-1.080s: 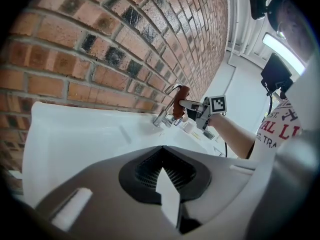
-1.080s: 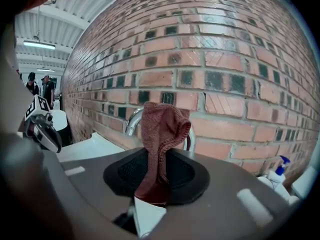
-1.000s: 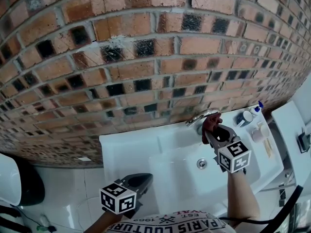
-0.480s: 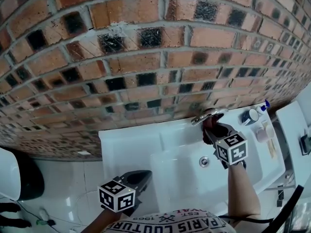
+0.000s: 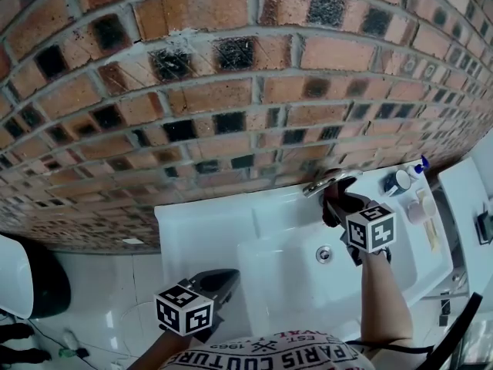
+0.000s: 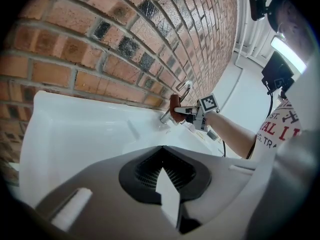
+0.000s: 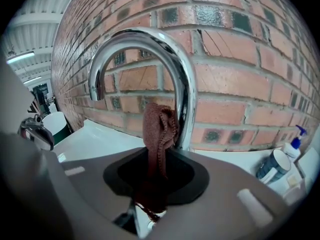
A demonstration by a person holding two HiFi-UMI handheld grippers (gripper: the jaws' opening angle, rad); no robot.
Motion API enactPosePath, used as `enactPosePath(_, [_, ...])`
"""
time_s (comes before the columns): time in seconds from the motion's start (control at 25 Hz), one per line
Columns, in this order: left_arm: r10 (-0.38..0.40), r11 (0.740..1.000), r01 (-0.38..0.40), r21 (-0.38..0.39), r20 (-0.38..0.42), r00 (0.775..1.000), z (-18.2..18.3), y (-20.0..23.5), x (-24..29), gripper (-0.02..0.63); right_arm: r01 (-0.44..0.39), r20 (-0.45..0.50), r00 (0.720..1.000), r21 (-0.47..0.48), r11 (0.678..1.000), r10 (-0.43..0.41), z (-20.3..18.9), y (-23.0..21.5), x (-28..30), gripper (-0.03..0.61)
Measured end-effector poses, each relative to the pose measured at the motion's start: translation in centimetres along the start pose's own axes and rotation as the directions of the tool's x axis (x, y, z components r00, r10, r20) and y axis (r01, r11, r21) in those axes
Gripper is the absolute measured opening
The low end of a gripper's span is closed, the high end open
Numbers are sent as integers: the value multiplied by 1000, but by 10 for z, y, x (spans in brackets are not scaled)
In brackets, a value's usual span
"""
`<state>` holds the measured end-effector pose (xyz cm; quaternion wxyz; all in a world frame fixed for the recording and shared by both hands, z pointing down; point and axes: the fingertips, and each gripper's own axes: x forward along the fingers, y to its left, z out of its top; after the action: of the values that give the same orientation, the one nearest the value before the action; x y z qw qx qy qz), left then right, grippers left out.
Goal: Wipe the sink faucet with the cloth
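Cloth [image 7: 159, 129] pinched in right tongs [image 7: 159, 164], touching faucet [image 7: 184, 84] | left tongs [image 6: 162, 153] closed

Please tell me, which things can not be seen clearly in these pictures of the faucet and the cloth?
- Foot of the faucet: in the right gripper view, the right gripper body hides it.
- Whether the cloth actually touches the faucet: in the head view this spot is too small and partly covered by the gripper.
- Print on the bottle: blurred near the edge of the right gripper view, too small in the head view.
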<state>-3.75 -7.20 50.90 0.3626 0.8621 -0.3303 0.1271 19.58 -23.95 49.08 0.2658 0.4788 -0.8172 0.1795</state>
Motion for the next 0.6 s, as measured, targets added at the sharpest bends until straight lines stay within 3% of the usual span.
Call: enactPosePath(0.6, [-13, 1000, 12, 26, 27, 1000, 7, -13, -12, 6, 50, 77, 996, -21, 999, -49, 35, -1, -38, 92])
